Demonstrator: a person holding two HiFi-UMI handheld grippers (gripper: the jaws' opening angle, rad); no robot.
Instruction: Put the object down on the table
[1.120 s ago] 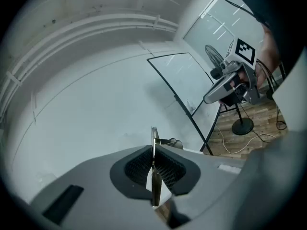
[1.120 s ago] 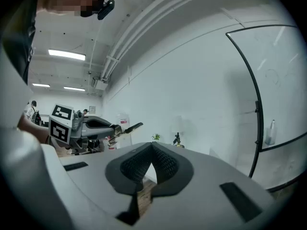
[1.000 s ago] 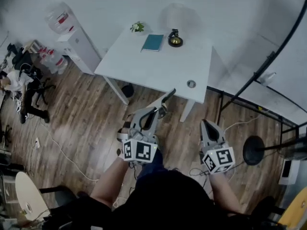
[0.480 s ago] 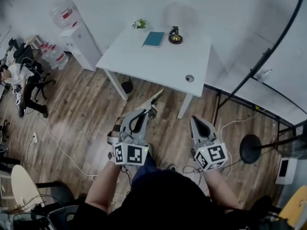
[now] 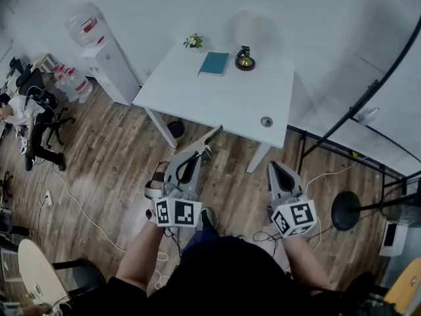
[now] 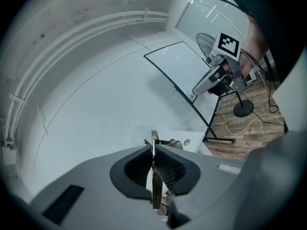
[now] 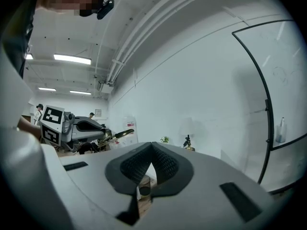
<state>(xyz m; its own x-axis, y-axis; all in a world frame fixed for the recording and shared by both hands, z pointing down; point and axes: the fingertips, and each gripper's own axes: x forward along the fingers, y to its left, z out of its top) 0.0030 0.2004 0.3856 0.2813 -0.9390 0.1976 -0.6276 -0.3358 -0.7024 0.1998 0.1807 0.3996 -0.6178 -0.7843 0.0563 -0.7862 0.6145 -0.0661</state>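
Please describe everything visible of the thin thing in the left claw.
The blade is long, thin and flat, pale, metal-looking. The left claw is shut on its near end; the rest sticks out past its tips, pointing toward the table. It hangs in the air over the wood floor, touching only the claw. Which tool it is I cannot tell.

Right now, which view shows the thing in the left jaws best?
The head view: the flat blade shows at full length, sticking out of the left gripper. The left gripper view has it edge-on, a thin strip clamped between the jaws. The right gripper view shows it small, from the side.
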